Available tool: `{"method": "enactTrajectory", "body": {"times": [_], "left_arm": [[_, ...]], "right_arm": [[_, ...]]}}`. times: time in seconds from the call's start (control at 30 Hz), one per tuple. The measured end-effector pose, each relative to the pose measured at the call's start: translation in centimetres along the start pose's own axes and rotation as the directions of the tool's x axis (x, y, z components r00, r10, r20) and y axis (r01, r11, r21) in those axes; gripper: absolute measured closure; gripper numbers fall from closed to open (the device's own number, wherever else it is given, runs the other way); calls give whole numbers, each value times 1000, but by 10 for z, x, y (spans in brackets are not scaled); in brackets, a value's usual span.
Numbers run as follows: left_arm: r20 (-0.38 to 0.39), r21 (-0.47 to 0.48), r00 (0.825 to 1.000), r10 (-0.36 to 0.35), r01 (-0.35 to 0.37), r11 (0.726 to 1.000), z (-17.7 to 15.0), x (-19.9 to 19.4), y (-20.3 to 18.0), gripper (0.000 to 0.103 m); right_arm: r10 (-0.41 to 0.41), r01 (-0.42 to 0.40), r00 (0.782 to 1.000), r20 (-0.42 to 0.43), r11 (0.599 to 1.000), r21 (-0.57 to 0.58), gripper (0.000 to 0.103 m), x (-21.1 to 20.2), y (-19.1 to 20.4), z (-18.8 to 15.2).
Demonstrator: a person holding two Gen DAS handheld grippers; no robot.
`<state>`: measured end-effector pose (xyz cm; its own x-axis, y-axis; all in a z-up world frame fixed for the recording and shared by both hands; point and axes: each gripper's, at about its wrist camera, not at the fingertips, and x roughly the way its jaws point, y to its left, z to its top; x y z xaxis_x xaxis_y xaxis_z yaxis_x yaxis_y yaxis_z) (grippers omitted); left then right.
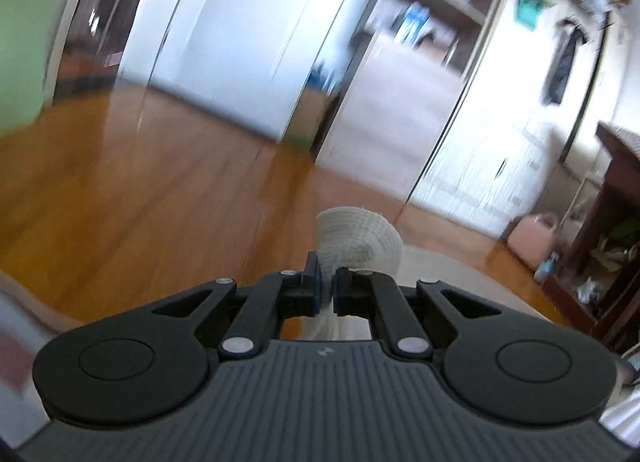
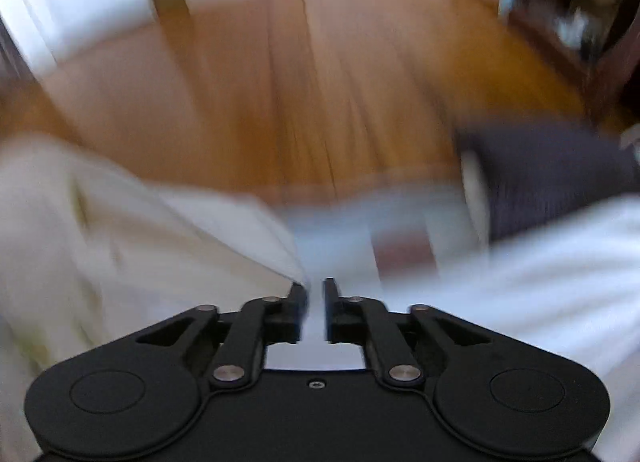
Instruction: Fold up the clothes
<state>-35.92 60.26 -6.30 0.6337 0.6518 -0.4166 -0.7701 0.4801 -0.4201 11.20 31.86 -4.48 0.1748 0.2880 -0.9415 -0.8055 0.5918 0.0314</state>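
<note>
Left gripper (image 1: pixel 327 288) is sitting nearest, jaws pinched tight on a ribbed hem of the cream garment (image 1: pixel 358 242), holding it up over the wooden floor (image 1: pixel 140 182). Right gripper (image 2: pixel 316 302) is showing a narrow gap, cream cloth at its left finger; can't tell if it's gripping. Fabric is looking light, soft, floppy: hem edges are the place to grip. Long axis: too blurred to call.

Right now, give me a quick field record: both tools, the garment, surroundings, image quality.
left tool: shut on cream ribbed garment, cloth bunched above the fingertips
right tool: narrow gap; grip on white cloth at its left finger unclear
floor: wooden floor
other: dark cloth at right
image quality: heavy motion blur, both views
</note>
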Motion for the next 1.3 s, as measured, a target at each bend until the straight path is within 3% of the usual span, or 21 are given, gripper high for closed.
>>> {"method": "enactTrajectory", "body": {"times": [0.03,0.07,0.1,0.17,0.23,0.33,0.4,0.47,0.53,0.8,0.97,1.13,1.2,1.23,1.27,1.3], "left_arm": [[-55,-20,998,15,-16,1000,-15,10,10,98],[-129,-46,991,39,-46,998,-25,24,20,98],[-155,-77,987,42,-55,996,-29,33,27,98],[-175,-125,983,52,-75,989,-32,46,37,98],[-174,-112,983,61,-82,990,-34,47,36,98],[-173,-86,982,74,-90,992,-37,46,33,98],[-172,-70,982,83,-96,993,-40,46,31,98],[-170,-38,981,93,-101,994,-40,46,26,98],[-164,13,981,105,-104,994,-38,46,18,98],[-136,59,982,128,-121,991,-33,44,6,98],[-124,82,982,143,-133,988,-33,43,2,98],[-139,102,979,150,-136,985,-35,48,-1,98],[-145,114,978,150,-134,984,-37,50,-1,98],[-149,117,978,149,-132,984,-37,51,-1,98],[-152,119,977,148,-130,984,-37,52,0,98],[-154,117,978,143,-125,985,-37,53,0,98]], "right_arm": [[-5,2,994,-111,1000,-26,75,26,2,-18],[18,-35,967,-254,997,-63,77,52,3,-39],[14,-56,935,-355,993,-108,92,69,5,-58],[-39,-55,918,-394,973,-226,88,76,14,-84],[-10,-104,939,-344,945,-311,88,60,22,-87],[53,-116,985,-164,908,-403,84,29,39,-69],[90,-93,996,-28,884,-459,81,15,56,-59],[114,-86,993,25,859,-504,79,16,72,-53],[105,-80,994,13,822,-564,78,27,84,-51],[23,-25,1000,-11,781,-624,78,52,94,-66],[62,-65,998,-26,786,-615,77,49,93,-61],[8,1,1000,10,764,-646,74,65,105,-68],[-13,29,999,30,755,-655,78,69,106,-69],[-12,37,999,43,758,-651,84,65,104,-67],[-9,46,998,61,765,-643,97,60,102,-63],[-7,55,997,79,771,-634,99,55,100,-59]]}}
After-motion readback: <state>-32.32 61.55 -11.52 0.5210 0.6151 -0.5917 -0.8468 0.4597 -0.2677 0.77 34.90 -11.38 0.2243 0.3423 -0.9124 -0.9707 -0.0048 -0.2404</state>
